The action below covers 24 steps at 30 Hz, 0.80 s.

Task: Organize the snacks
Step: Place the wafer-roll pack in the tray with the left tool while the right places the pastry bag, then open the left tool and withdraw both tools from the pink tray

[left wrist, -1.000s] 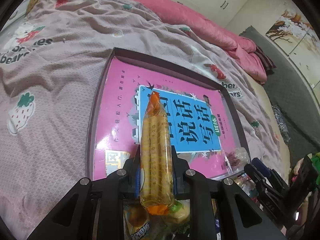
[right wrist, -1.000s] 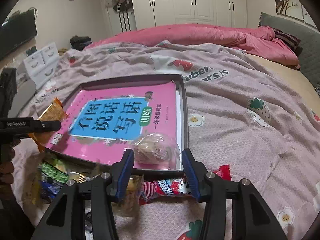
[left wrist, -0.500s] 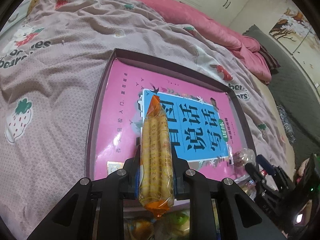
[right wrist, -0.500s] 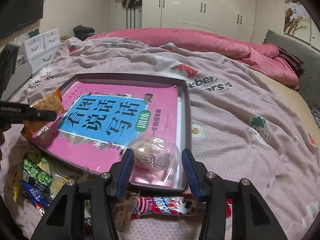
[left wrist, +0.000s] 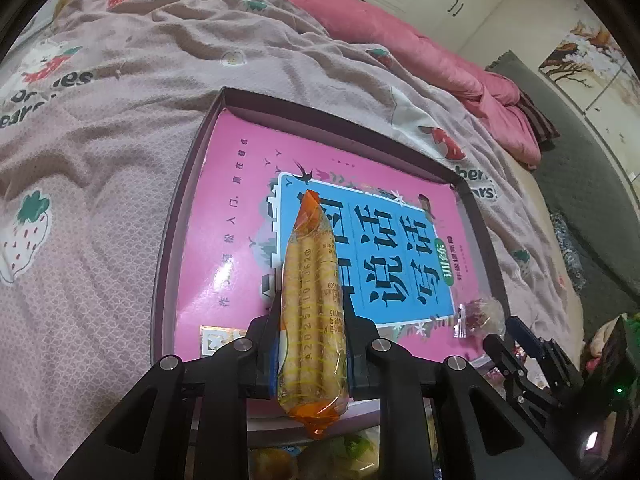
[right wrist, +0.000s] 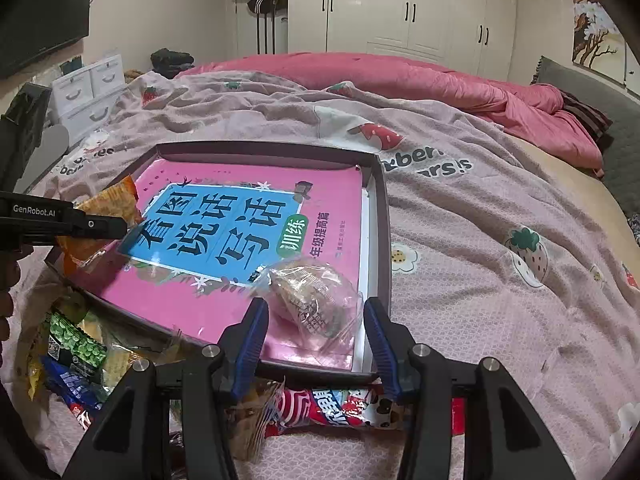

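1. Our left gripper pinches the orange packet of biscuit sticks, held over the tray's near edge.
2. Our right gripper stands part-spread around the clear-wrapped snack; we cannot tell whether its pads press the wrapper, which sits at the tray's near right corner.
3. Since a second ago both snacks have crept further in over the pink book lining the tray, so we judge both nearly ready to set down.
4. More packets wait on the bedspread beyond the tray's near edge.
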Tool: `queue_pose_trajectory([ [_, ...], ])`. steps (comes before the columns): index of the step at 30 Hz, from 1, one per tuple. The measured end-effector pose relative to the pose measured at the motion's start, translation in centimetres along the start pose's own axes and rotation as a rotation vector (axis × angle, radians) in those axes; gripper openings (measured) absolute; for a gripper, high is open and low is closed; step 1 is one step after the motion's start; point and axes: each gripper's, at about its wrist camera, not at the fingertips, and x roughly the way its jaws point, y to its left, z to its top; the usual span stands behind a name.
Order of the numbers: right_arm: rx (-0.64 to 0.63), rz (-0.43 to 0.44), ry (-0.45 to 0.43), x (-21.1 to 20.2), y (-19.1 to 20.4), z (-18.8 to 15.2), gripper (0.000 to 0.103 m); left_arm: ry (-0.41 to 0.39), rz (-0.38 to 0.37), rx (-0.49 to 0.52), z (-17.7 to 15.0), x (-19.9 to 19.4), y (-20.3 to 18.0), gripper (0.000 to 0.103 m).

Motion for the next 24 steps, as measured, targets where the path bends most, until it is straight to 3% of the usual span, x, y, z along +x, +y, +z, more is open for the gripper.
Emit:
queue_pose_trajectory([
  [24, 0.031, 0.010, -0.017, -0.5, -0.7, 0.1, 0.050, -0.026, 0.049, 0.042, -0.1, -2.0, -0.1, 0.044],
])
